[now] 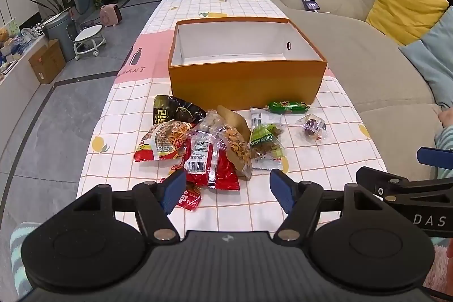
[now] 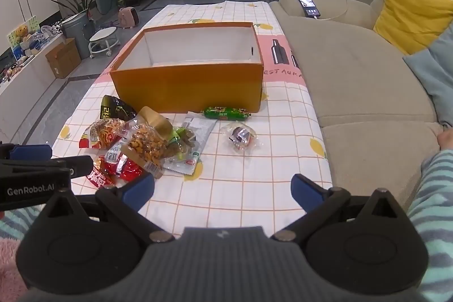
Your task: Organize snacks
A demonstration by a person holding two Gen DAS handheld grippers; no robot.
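An open orange box (image 1: 243, 84) (image 2: 187, 87) with a white, empty inside stands mid-table. In front of it lies a pile of snack packets: a red packet (image 1: 209, 163) (image 2: 121, 169), a black packet (image 1: 175, 111) (image 2: 113, 108), a green raisin bag (image 1: 264, 142), a green sausage (image 1: 287, 107) (image 2: 226, 113) and a small clear-wrapped sweet (image 1: 312, 128) (image 2: 240, 136). My left gripper (image 1: 228, 193) is open and empty just short of the red packet. My right gripper (image 2: 223, 188) is open and empty over bare cloth near the table's front edge.
The table carries a checked white and pink cloth (image 1: 198, 10) (image 2: 254, 174). A beige sofa (image 1: 354, 53) (image 2: 354, 75) with a phone (image 1: 308, 0) (image 2: 308, 6) and cushions runs along the right. Floor, stool and cardboard carton lie to the left.
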